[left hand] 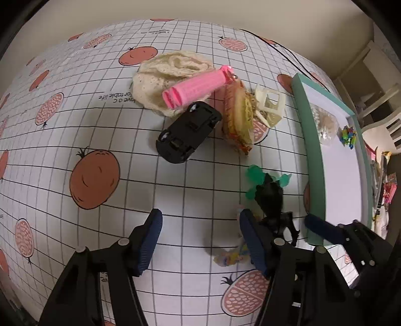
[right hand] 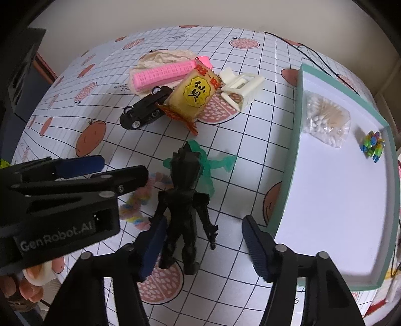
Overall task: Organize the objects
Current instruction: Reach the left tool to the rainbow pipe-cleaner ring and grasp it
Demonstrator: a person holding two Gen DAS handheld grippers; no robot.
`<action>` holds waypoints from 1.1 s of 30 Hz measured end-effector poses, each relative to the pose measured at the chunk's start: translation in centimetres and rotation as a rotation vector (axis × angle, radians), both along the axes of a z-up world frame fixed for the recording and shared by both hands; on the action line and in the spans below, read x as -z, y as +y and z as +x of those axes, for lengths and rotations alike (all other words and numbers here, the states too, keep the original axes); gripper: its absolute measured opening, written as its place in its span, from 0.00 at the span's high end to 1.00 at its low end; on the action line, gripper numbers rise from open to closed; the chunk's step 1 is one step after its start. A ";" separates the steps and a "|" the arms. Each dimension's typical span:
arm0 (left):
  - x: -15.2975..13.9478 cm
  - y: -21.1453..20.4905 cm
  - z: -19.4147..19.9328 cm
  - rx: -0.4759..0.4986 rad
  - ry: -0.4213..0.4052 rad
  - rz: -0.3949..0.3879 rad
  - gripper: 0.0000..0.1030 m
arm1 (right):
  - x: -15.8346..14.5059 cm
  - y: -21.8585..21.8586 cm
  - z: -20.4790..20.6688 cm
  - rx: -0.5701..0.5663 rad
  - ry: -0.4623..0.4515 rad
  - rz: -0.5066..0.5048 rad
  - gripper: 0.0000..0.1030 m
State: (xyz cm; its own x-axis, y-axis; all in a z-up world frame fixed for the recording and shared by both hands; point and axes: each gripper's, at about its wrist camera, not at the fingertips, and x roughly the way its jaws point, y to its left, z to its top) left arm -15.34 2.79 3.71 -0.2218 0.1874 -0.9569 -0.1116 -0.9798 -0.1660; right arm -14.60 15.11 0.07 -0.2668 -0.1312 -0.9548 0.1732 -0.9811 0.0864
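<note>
Jaws of both grippers wide apart, empty, above fruit-print grid tablecloth (left hand: 175, 195); cream wall (right hand: 200, 12) behind

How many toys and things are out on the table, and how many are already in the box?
On the tablecloth: 8
Toy figures: 2 (black, green)
Toy car: 1
Pink roller: 1
Snack packet: 1
White chair: 1
Cloth: 1
Pastel ring: 1
In the box: 2
Total: 10

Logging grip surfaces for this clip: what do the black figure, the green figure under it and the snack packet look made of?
Black figure: looks like hard matte plastic, with crisp moulded spikes and dull highlights. Green figure: seemingly translucent soft plastic or rubber, since light shows through its limbs. Snack packet: glossy printed plastic film, crinkled at its sealed ends.
</note>
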 end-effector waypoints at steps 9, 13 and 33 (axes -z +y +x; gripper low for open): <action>-0.4 -0.9 -0.4 -0.041 -0.022 0.085 0.37 | 0.0 -0.3 -0.2 -0.011 -0.008 -0.030 0.54; -0.7 -0.6 -0.3 -0.034 -0.032 0.139 0.37 | 0.0 -0.2 -0.1 -0.011 -0.012 -0.032 0.57; 0.2 2.1 -0.1 0.050 -0.037 0.067 0.50 | 0.0 1.1 0.1 -0.002 -0.024 -0.043 0.56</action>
State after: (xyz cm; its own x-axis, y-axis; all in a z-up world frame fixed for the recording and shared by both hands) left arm -15.43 4.90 3.48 -0.1757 0.2611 -0.9492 -0.1523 -0.9598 -0.2358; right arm -14.45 16.26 0.12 -0.2439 -0.1727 -0.9543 0.1726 -0.9760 0.1325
